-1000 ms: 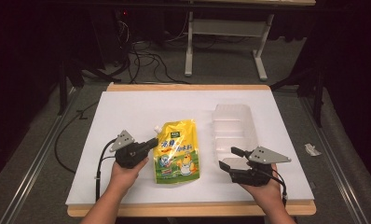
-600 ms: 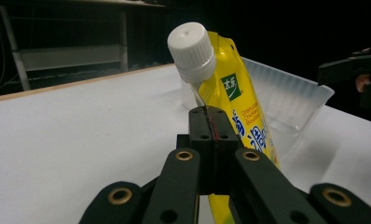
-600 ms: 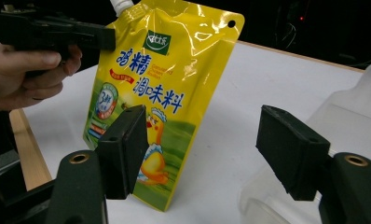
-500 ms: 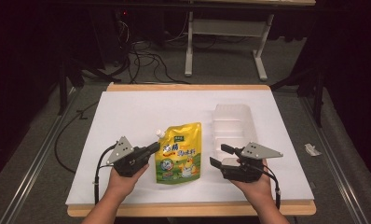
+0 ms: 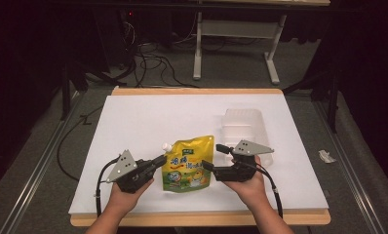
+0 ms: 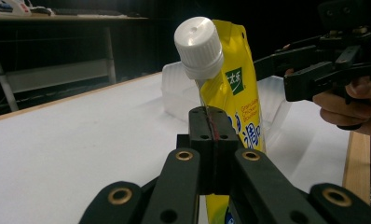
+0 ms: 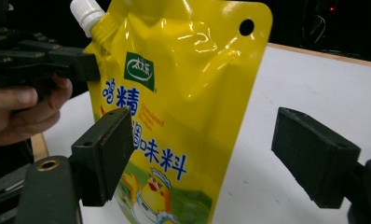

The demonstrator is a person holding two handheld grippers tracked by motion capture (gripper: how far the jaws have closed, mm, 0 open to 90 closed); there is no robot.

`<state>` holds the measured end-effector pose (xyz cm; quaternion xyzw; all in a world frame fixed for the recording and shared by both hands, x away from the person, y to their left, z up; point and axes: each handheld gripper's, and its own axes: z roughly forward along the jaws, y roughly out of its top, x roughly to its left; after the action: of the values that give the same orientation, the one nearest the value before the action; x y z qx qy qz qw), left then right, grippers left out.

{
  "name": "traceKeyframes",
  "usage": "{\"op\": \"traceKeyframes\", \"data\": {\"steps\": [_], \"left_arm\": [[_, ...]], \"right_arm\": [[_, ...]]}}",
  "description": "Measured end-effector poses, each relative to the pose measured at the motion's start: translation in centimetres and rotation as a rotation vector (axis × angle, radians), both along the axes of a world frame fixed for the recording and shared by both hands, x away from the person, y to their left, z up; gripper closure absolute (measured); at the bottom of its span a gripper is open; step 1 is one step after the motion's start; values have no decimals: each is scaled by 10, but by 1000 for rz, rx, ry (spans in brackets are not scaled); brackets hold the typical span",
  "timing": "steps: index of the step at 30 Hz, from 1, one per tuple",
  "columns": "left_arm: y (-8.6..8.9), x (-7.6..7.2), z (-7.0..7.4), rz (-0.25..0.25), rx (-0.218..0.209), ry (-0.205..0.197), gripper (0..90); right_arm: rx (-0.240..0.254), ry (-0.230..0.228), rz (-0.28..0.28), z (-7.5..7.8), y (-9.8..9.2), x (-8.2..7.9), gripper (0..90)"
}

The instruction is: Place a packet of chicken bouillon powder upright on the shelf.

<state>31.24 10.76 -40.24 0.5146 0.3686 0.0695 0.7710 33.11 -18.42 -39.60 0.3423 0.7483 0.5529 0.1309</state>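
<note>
Item 1: yellow glossy stand-up seasoning pouch point(image 5: 187, 164) with white screw cap point(image 5: 166, 146), printed with blue characters, a green logo patch and a cartoon chick. Position: near the front middle of the white-topped counter point(image 5: 148, 122), between the two hand-held grippers. In the left gripper view the pouch point(image 6: 235, 107) stands upright with the cap point(image 6: 198, 46) at its upper corner.

Item 2: left hand-held gripper point(image 5: 159, 161), black, with grey three-cornered plate and trailing cable, held in the person's left hand point(image 5: 125, 190). State: jaws clenched together on the left edge of the pouch below the spout, as the left gripper view point(image 6: 213, 140) shows, the pads pressed flat with the pouch edge between them.

Item 3: right hand-held gripper point(image 5: 214, 156), black, same build, held in the person's right hand point(image 5: 250, 183). State: released, jaws spread wide. In the right gripper view point(image 7: 221, 158) one pad lies just in front of the printed face of the pouch point(image 7: 183, 102); the other stands well apart over bare counter. Whether the near pad touches the pouch cannot be told.

Item 4: clear plastic rectangular container point(image 5: 241, 124), empty-looking, on the counter behind the right hand-held gripper, just beyond the pouch.

Item 5: scrap of white paper point(image 5: 326, 156) on the grey floor, right of the counter.
</note>
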Motion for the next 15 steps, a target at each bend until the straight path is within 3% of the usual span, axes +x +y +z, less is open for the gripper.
{"op": "traceKeyframes", "data": {"steps": [6,10,15], "left_arm": [[-2,-1,1,-4,-5,-8,900],[-3,-2,2,-5,-7,-9,900],[-3,0,1,0,-10,-3,900]], "right_arm": [[-12,27,41,-6,8,3,257],[-13,32,78,-8,13,2,375],[7,24,76,-8,8,2,529]]}}
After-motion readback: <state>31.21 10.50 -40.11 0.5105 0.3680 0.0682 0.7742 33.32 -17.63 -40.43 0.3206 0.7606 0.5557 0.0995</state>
